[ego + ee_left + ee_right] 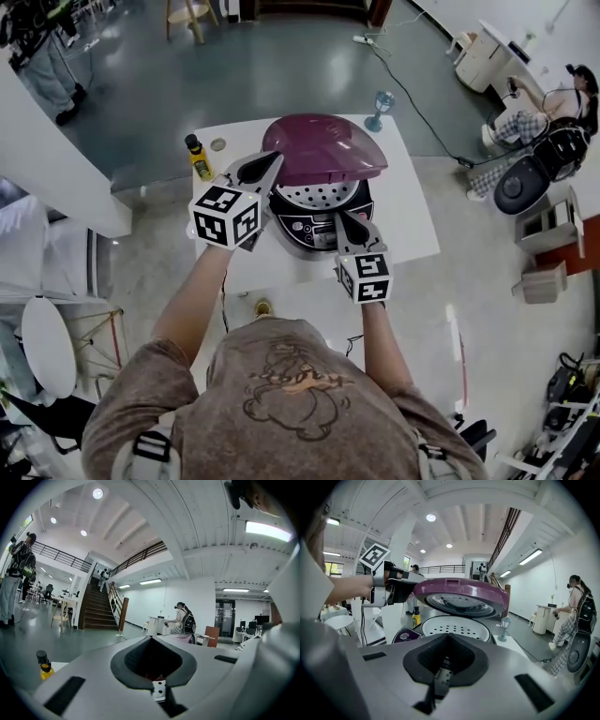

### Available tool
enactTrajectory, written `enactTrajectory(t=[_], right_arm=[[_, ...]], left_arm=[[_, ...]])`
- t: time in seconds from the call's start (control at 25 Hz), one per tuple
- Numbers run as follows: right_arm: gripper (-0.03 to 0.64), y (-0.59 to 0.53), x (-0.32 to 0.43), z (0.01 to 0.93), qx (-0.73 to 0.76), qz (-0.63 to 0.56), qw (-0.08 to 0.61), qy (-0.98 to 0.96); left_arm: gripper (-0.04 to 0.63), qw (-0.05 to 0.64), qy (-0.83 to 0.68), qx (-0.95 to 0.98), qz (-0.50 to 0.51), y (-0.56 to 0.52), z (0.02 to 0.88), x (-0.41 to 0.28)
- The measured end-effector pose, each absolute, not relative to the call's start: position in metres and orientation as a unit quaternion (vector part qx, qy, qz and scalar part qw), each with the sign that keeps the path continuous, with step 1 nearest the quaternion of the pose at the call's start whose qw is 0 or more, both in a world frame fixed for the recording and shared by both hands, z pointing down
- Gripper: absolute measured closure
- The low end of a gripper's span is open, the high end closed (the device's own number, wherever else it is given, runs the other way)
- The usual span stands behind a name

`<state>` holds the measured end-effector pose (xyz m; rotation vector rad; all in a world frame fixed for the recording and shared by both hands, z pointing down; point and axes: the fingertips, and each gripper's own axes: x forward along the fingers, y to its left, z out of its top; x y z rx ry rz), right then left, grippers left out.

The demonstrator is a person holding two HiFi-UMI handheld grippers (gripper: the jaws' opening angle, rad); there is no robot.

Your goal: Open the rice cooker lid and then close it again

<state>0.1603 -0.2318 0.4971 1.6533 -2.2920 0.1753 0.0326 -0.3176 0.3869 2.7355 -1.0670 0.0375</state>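
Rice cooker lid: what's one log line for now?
lid: partly open | left gripper: jaws shut, at lid edge | right gripper: at cooker front

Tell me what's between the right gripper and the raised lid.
The control panel, then a white perforated tray sitting under the lid. The right gripper view shows the tray plainly; the head view shows both.

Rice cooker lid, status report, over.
Left hand-held gripper shut on lid rim; right hand-held gripper shut, empty, at cooker front. Lid half open. Nothing in the way.

Closed: left hand-held gripper [274, 161], right hand-held gripper [350, 218]
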Motion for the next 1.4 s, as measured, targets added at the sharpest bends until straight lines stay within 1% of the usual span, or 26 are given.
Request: enactTrajectory(t=[0.64, 1.4], right_arm=[[0.612, -0.231, 0.158, 0.497, 0.577, 0.055, 0.157, -0.800], [0.612, -0.231, 0.158, 0.498, 0.575, 0.050, 0.160, -0.801]], left_arm=[[0.575, 0.087, -0.363, 0.928, -0.013, -0.348, 0.347, 0.029], [0.575, 0.047, -0.366, 0.928, -0.050, -0.389, 0.298, 0.026]])
